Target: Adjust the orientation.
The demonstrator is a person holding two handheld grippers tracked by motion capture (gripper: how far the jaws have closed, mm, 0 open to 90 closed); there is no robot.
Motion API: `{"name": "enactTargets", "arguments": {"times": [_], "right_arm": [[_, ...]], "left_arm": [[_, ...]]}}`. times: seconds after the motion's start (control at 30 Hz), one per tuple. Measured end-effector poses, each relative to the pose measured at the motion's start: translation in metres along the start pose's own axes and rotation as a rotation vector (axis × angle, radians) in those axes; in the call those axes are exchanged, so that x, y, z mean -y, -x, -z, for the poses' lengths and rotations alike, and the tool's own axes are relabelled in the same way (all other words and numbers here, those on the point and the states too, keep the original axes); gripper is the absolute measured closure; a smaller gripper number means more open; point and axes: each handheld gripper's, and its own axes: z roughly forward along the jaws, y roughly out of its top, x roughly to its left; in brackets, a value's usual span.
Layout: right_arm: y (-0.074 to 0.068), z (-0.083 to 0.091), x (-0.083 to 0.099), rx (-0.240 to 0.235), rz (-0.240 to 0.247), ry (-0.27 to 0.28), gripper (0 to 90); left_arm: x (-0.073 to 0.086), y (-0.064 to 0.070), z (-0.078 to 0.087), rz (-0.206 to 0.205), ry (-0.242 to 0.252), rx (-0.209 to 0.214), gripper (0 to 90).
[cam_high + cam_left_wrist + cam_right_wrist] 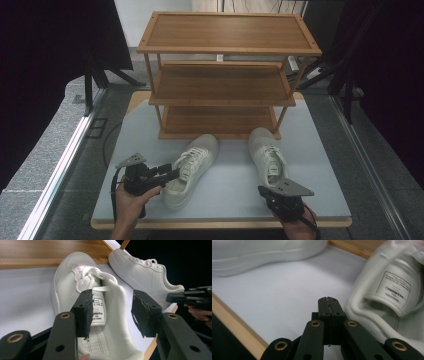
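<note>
Two white sneakers lie on the pale table [230, 195]. The left shoe [192, 167] points at the rack, and my left gripper [174, 173] reaches it from the left. In the left gripper view that gripper [111, 303] is open, one pad [85, 312] by the labelled tongue inside the left shoe [67, 277], the other pad [142, 312] outside its padded collar. The right shoe [267, 155] lies beside it. My right gripper [264, 192] sits low by that heel, shut on nothing [328, 300], with the right shoe's opening [387, 292] just to its right.
A three-shelf wooden rack [225, 75] stands at the back of the table, its shelves bare. The table's wooden front edge [234, 325] runs close under the right gripper. The other shoe's sole [262, 255] lies farther off. Dark curtains flank both sides.
</note>
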Motion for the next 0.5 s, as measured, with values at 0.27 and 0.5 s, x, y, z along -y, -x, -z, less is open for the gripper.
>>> {"name": "enactTargets", "arguments": {"times": [0.27,0.5], "right_arm": [[0.022,0.017,0.013,-0.022,-0.098,0.031,89.7],[0.046,0.032,0.029,-0.026,-0.179,0.046,89.7]], "left_arm": [[0.001,-0.004,0.001,0.01,0.002,0.002,51.5],[0.008,-0.013,0.005,0.041,-0.001,-0.011,51.4]]}}
